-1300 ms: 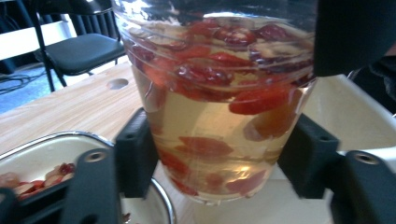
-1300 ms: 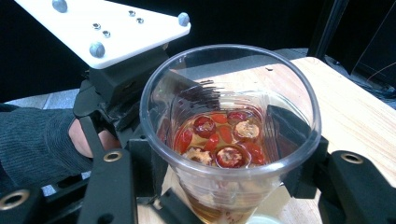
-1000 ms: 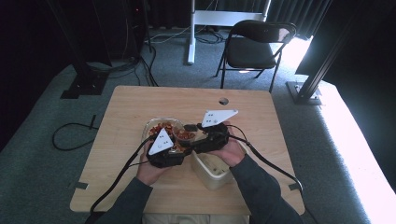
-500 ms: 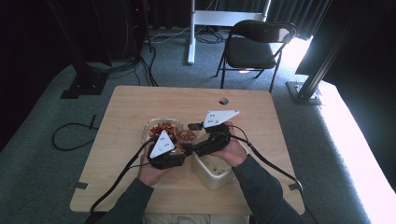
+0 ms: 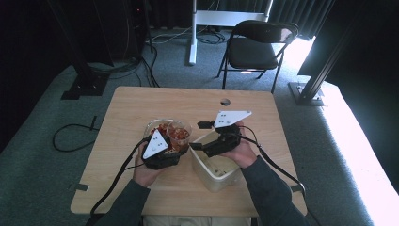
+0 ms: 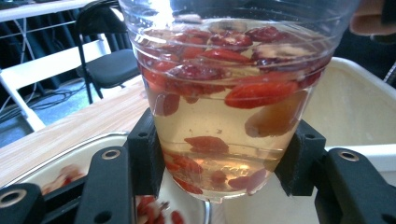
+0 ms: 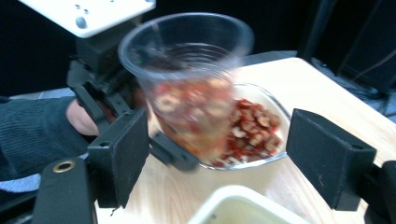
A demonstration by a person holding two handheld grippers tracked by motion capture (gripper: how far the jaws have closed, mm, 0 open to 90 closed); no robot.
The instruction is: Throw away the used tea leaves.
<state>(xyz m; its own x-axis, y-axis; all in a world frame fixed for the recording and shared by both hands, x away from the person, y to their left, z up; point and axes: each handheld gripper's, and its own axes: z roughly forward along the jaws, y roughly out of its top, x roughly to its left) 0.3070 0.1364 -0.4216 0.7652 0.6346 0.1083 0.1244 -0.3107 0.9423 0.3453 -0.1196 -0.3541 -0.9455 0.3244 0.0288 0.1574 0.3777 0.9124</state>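
Observation:
A clear plastic cup (image 6: 224, 93) of pale liquid with red dried fruit hangs upright and slightly tilted, with my left gripper (image 6: 219, 163) shut on its lower part. It is held over the glass bowl (image 5: 157, 126). In the high view the cup (image 5: 179, 133) sits between both hands. My right gripper (image 7: 217, 158) has just been opening its jaws and is open. Its pads (image 7: 123, 154) press on nothing. Beyond them the cup (image 7: 191, 88) appears blurred. In the high view the right gripper (image 5: 198, 135) points at the cup from the right.
A glass bowl (image 7: 254, 126) of red dried fruit lies on the wooden table (image 5: 141, 101). A white tub (image 5: 216, 181) holding a little liquid stands under my right hand, its rim (image 6: 355, 107) close beside the cup. A black chair (image 5: 256, 49) stands beyond the table.
The right gripper's jaws stand wider apart than a second ago. Both hands and the cup have hardly shifted.

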